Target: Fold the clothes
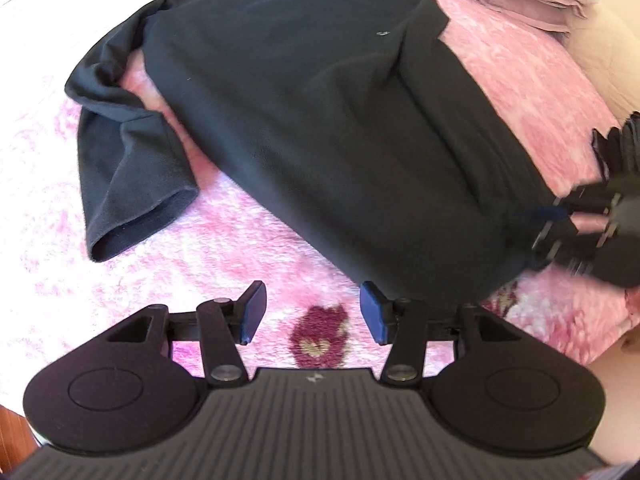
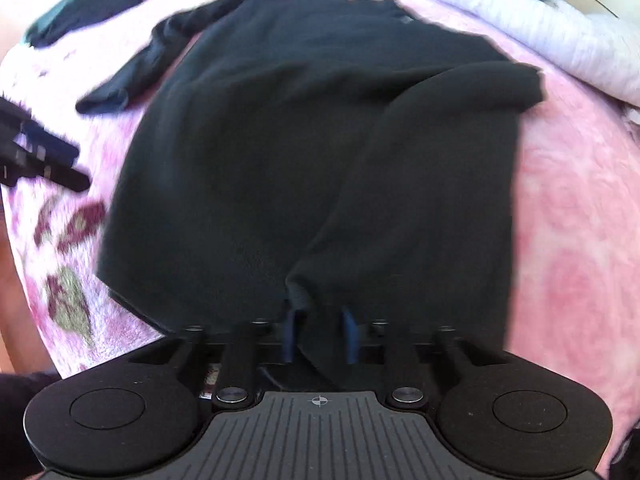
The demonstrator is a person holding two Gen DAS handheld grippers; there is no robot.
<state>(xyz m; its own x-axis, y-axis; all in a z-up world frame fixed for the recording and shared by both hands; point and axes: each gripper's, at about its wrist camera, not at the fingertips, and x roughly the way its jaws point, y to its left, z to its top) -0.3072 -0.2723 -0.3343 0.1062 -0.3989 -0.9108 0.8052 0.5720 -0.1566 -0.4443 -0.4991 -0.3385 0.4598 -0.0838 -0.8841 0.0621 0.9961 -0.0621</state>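
Observation:
A black long-sleeved fleece top (image 1: 304,120) lies spread on a pink blanket (image 1: 224,236). Its left sleeve (image 1: 124,168) lies bent out to the left. Its right sleeve (image 2: 432,184) lies folded over the body. My left gripper (image 1: 312,312) is open and empty, just short of the top's bottom hem. My right gripper (image 2: 320,328) is shut on the right sleeve's cuff, at the hem's right corner. It also shows at the right edge of the left wrist view (image 1: 560,216). The left gripper shows at the left edge of the right wrist view (image 2: 44,160).
The pink blanket (image 2: 568,208) has a dark flower pattern (image 1: 320,336). A white quilt (image 2: 552,32) and folded mauve cloth (image 1: 532,4) lie along the far side. Another dark garment (image 2: 96,4) lies at the far left.

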